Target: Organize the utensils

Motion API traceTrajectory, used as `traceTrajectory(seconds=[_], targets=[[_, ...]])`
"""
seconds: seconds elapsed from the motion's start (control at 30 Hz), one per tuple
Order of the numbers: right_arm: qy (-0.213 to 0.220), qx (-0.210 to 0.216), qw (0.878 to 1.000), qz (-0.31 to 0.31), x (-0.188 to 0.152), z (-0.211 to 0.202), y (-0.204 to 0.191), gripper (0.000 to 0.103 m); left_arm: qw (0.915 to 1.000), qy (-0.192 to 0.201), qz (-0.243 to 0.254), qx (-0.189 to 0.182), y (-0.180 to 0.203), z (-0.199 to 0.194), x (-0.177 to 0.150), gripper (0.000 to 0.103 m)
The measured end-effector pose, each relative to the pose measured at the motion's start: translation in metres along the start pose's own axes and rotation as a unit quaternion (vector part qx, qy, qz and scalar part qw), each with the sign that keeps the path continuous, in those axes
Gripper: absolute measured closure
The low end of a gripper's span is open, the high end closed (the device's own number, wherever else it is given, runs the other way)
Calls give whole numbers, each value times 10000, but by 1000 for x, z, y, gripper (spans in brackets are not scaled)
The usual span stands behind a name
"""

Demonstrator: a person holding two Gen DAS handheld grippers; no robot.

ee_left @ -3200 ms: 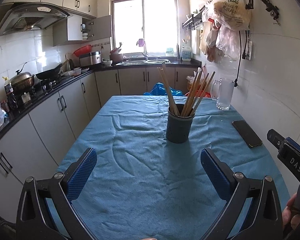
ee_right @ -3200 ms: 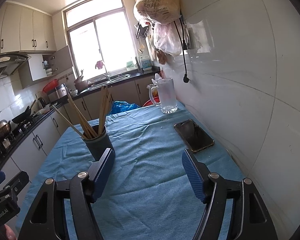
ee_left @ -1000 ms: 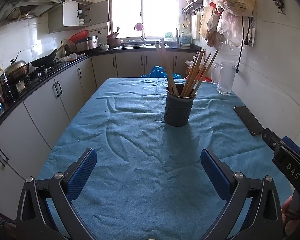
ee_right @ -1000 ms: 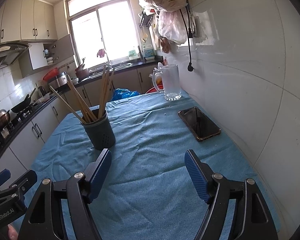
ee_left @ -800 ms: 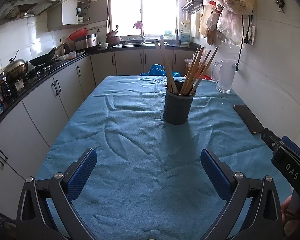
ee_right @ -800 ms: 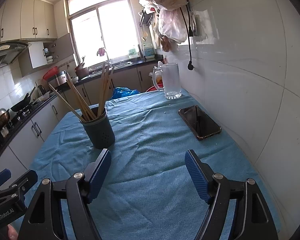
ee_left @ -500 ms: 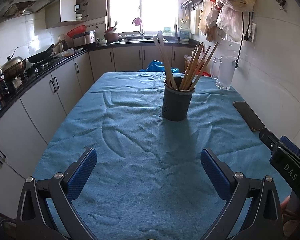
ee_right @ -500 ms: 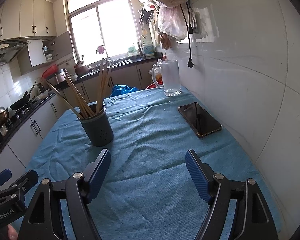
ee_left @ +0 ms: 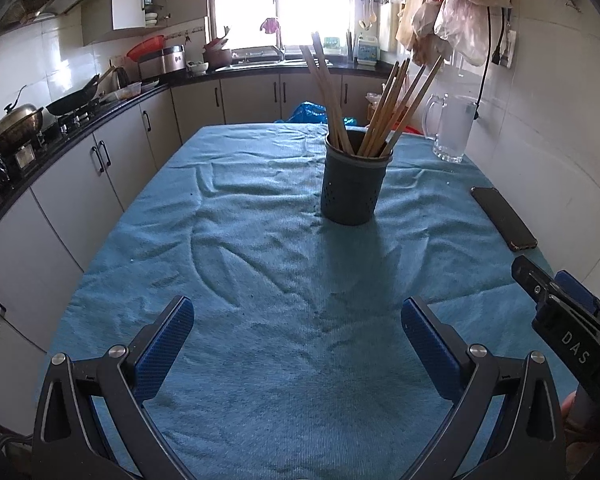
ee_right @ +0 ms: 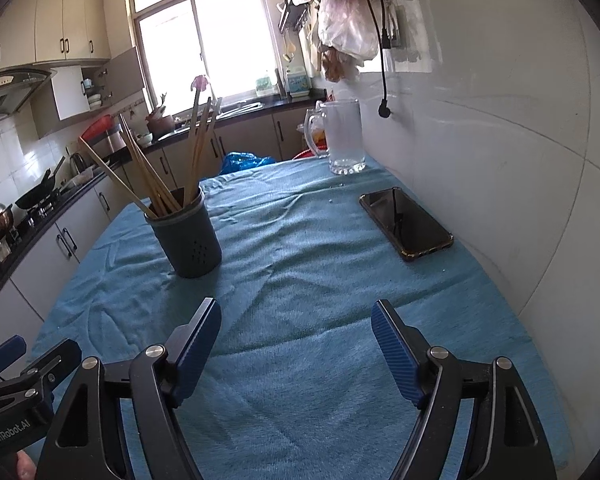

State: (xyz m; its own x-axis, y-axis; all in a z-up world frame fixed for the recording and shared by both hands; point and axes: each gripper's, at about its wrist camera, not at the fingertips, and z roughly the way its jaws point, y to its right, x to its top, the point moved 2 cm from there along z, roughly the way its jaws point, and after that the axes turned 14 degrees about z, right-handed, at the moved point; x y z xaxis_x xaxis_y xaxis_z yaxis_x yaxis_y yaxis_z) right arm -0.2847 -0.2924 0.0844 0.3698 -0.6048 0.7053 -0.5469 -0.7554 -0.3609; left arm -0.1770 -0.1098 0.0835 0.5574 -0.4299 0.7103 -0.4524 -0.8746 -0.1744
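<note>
A dark grey perforated utensil holder [ee_left: 354, 186] [ee_right: 186, 236] stands upright mid-table on the blue cloth [ee_left: 260, 264]. Several long wooden chopsticks [ee_left: 374, 108] [ee_right: 168, 160] lean out of it in a fan. My left gripper [ee_left: 298, 320] hovers open over the near part of the cloth, well short of the holder, nothing between its blue pads. My right gripper [ee_right: 296, 322] is open too and empty, with the holder ahead to its left. Each gripper's body shows at the edge of the other's view.
A black phone [ee_left: 503, 223] [ee_right: 406, 224] lies flat near the tiled wall on the right. A glass mug [ee_left: 452, 132] [ee_right: 342, 140] stands at the far right corner. Kitchen counters [ee_left: 100, 108] run along the left and back. Plastic bags [ee_right: 340, 16] hang on the wall.
Both grippers have sunk a little and edged forward toward the holder, which now looks slightly larger. Both stay open and empty. Nothing on the table has moved.
</note>
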Motion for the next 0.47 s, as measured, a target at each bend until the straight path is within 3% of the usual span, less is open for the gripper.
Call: traceTrajectory(seconds=[0.47], targets=[[-336, -125, 9993, -134, -3, 35, -6, 21, 9992, -355, -17, -157, -1, 38, 4, 0]])
